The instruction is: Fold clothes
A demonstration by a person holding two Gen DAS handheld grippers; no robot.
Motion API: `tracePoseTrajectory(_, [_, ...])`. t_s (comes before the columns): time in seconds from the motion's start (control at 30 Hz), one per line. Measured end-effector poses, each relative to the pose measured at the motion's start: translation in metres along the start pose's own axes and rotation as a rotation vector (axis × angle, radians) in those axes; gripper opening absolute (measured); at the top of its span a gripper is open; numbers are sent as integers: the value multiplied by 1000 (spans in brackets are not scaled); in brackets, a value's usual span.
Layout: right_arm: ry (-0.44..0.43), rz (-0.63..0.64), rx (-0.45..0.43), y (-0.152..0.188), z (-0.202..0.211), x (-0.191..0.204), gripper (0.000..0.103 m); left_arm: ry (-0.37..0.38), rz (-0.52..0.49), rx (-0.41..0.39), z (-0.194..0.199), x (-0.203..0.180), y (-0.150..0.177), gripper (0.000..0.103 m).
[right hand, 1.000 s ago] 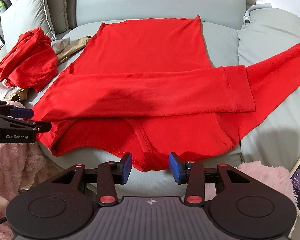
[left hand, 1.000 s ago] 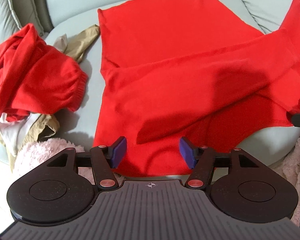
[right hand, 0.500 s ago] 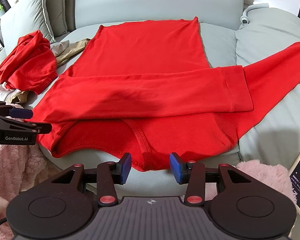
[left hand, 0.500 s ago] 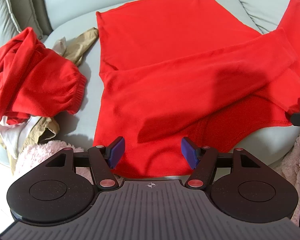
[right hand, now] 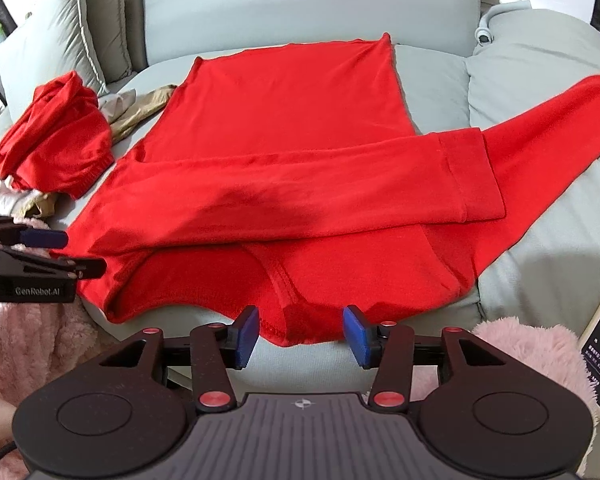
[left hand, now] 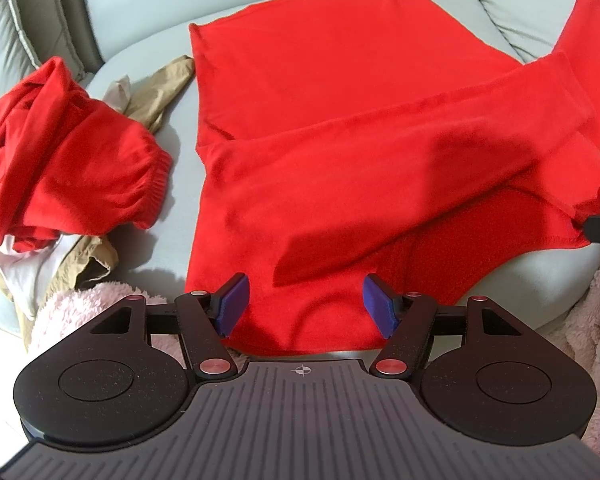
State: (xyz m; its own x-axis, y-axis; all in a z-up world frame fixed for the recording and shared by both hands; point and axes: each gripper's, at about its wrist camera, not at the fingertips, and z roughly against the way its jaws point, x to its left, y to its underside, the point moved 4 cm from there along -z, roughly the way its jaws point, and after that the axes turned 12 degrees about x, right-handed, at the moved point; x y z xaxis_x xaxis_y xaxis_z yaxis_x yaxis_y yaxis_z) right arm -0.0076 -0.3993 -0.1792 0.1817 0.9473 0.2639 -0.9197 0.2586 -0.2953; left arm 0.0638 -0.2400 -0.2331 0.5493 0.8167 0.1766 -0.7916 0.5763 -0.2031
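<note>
Left claw [left hand: 302, 306]: jaws wide, empty, over near hem. Right claw [right hand: 300, 334]: jaws opening, empty, above neckline. Red long-sleeve top [right hand: 284, 128]: flat on sofa [right hand: 540, 220], one sleeve folded across. Soft, light, limp; pinch seamed edges, both layers.

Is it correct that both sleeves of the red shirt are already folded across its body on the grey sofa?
Not quite: only one sleeve is folded across the red shirt. The right wrist view shows the other sleeve stretched out over the grey sofa, not yet folded.
</note>
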Motion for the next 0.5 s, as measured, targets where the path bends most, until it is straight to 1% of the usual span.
tracePoseTrajectory(0.07, [-21,-24,-8,-3,2,-5,47,-4,-8,-5,1,-1,-1,69])
tracePoseTrajectory(0.13, [-46,-83,-28,-11,6,-19,48,-7,-14,-8,1,-2,-3,69])
tracePoseTrajectory(0.33, [-36,-147,-61,-34,13,-61,49,5,-1,-9,5,-4,-21,69])
tracePoseTrajectory(0.4, [-27,-174,-80,-44,18,-79,52,13,7,-5,5,-6,-29,69])
tracePoseTrajectory(0.5, [10,-258,-119,-67,28,-129,54,21,16,9,3,-11,-42,69])
